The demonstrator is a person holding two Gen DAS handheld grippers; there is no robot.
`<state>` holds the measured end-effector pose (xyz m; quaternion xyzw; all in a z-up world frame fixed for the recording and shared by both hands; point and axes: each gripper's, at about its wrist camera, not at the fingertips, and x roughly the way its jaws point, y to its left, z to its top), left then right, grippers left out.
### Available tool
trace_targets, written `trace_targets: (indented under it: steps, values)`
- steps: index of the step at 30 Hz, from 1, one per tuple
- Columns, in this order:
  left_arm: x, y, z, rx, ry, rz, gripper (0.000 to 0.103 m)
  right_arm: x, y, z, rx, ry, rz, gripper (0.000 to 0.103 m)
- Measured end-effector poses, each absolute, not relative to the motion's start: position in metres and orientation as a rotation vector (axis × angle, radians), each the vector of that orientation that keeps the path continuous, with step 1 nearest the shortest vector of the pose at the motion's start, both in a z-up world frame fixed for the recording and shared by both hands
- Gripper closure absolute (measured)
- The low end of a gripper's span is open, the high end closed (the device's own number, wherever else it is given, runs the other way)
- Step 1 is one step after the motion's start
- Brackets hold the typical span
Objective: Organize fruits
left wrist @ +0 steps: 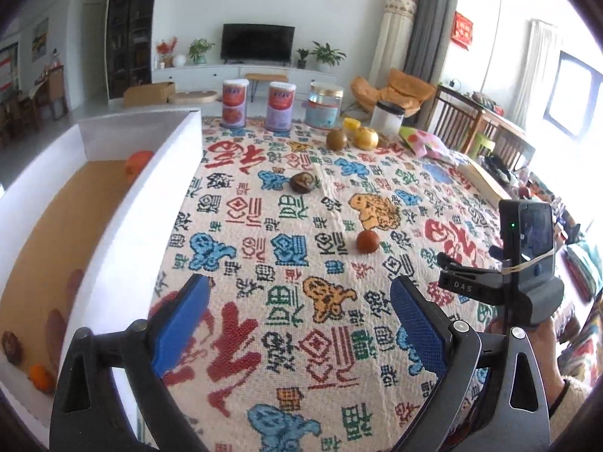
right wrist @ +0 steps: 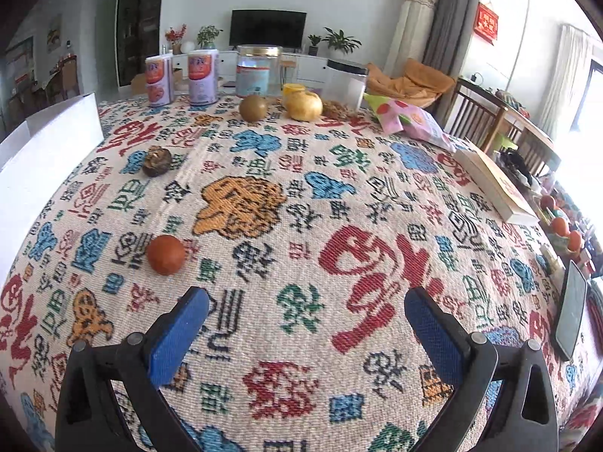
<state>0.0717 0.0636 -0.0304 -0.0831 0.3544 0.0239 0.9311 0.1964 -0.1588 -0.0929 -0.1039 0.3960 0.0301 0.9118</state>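
A white box (left wrist: pixel 124 222) with a brown floor stands at the left; it holds an orange fruit (left wrist: pixel 137 162), a dark fruit (left wrist: pixel 11 344) and a small orange one (left wrist: pixel 39 376). On the patterned cloth lie a reddish-brown fruit (left wrist: pixel 367 241) (right wrist: pixel 166 254), a dark wrinkled fruit (left wrist: pixel 304 182) (right wrist: pixel 156 162), a brown-green fruit (left wrist: pixel 336 139) (right wrist: pixel 253 108) and a yellow fruit (left wrist: pixel 366 137) (right wrist: pixel 304 105). My left gripper (left wrist: pixel 297 297) is open and empty beside the box. My right gripper (right wrist: pixel 307 310) is open and empty, right of the reddish-brown fruit; its body shows in the left wrist view (left wrist: pixel 527 260).
Two cans (right wrist: pixel 160 81) (right wrist: pixel 203 75), a glass jar (right wrist: pixel 258 69) and a clear container (right wrist: pixel 346 81) stand at the far edge. A pink bag (right wrist: pixel 409 118), a book (right wrist: pixel 493 184) and a phone (right wrist: pixel 571 314) lie at the right. Chairs stand beyond.
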Motion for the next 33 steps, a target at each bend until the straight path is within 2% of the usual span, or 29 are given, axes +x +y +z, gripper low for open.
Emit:
trace_targets:
  steps: [5, 11, 33]
  values:
    - [0.117, 0.050, -0.079, -0.120, 0.810, 0.112, 0.006, 0.200, -0.233, -0.116, -0.096, 0.863, -0.087, 0.000]
    - [0.147, 0.055, -0.123, -0.026, 0.907, 0.163, 0.006, 0.204, -0.229, -0.120, -0.099, 0.895, -0.085, 0.000]
    - [0.153, 0.057, -0.131, -0.065, 0.930, 0.152, 0.002, 0.211, -0.238, -0.130, 0.001, 0.951, -0.028, 0.000]
